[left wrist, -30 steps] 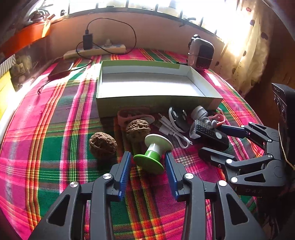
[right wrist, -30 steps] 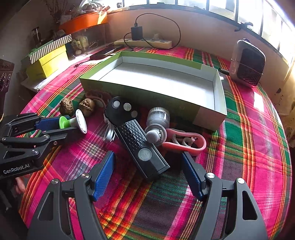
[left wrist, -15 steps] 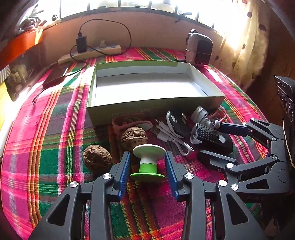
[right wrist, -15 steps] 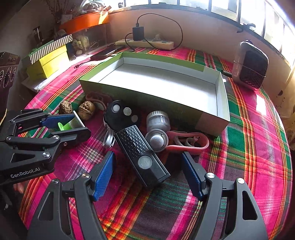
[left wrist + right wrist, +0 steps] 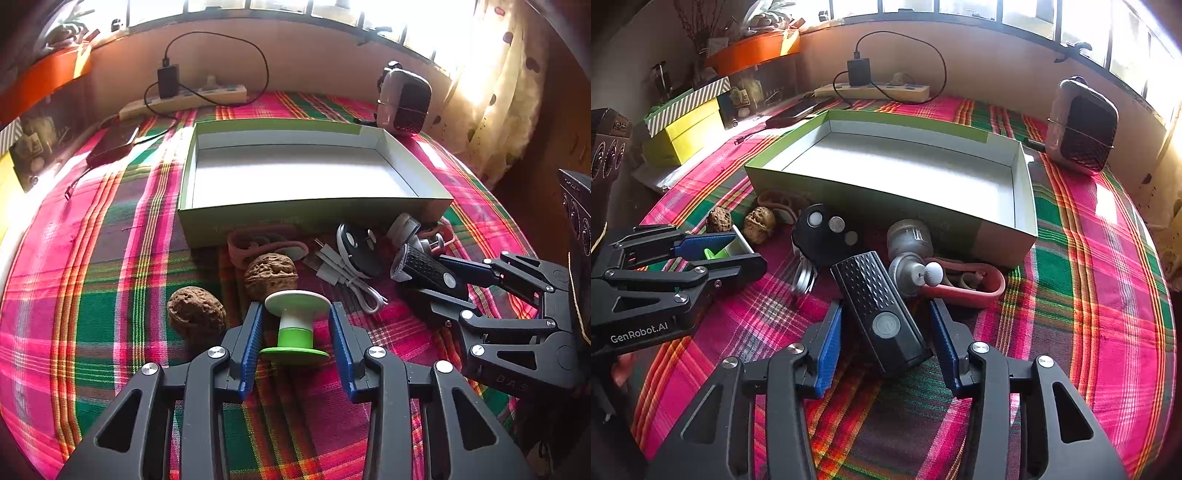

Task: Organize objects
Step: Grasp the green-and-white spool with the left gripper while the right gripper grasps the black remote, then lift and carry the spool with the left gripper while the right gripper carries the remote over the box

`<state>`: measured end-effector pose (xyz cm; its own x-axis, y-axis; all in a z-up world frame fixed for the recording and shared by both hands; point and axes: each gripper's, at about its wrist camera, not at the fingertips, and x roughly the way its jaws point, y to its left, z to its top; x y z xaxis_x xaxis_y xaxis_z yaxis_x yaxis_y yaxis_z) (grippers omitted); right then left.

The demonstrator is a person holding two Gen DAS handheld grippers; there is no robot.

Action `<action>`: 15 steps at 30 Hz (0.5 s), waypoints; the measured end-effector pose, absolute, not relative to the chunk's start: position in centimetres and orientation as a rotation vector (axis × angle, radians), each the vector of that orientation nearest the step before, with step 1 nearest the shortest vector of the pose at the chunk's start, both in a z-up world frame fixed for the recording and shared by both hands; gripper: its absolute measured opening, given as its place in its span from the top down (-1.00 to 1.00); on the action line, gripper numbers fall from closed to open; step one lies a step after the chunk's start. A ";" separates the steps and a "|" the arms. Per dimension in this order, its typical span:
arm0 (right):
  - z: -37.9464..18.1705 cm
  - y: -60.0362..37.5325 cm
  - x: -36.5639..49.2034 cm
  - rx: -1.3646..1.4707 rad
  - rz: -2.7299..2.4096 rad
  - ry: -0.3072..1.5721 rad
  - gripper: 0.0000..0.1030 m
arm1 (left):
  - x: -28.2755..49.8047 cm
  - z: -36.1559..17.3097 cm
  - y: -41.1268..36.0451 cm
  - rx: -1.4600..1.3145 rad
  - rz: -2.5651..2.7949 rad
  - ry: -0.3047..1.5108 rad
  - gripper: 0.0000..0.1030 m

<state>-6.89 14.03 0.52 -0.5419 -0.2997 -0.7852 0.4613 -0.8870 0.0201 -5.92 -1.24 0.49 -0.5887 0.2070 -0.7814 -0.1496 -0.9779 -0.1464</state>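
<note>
**Two grippers closing in on clutter**

Left gripper (image 5: pixel 295 332) fingers clamp a green-and-white spool (image 5: pixel 296 325). Right gripper (image 5: pixel 886 341) fingers stand apart either side of a black flashlight (image 5: pixel 881 314), not touching it. The open box (image 5: pixel 1023 206) sits beyond both

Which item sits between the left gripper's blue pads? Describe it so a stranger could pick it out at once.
Start at the shallow green cardboard box with a white inside in the middle of the plaid cloth. In front of its near wall lie two brown wrinkled walnuts; just nearer than those stands a small plastic spool, between the left gripper pads. Only it is green and white, with two round flanges.
</note>
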 end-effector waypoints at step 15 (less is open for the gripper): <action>0.6 14.0 -6.1 1.172 -2.400 0.214 0.45 | -5.6 0.5 -1.5 -1.305 2.630 -0.091 0.37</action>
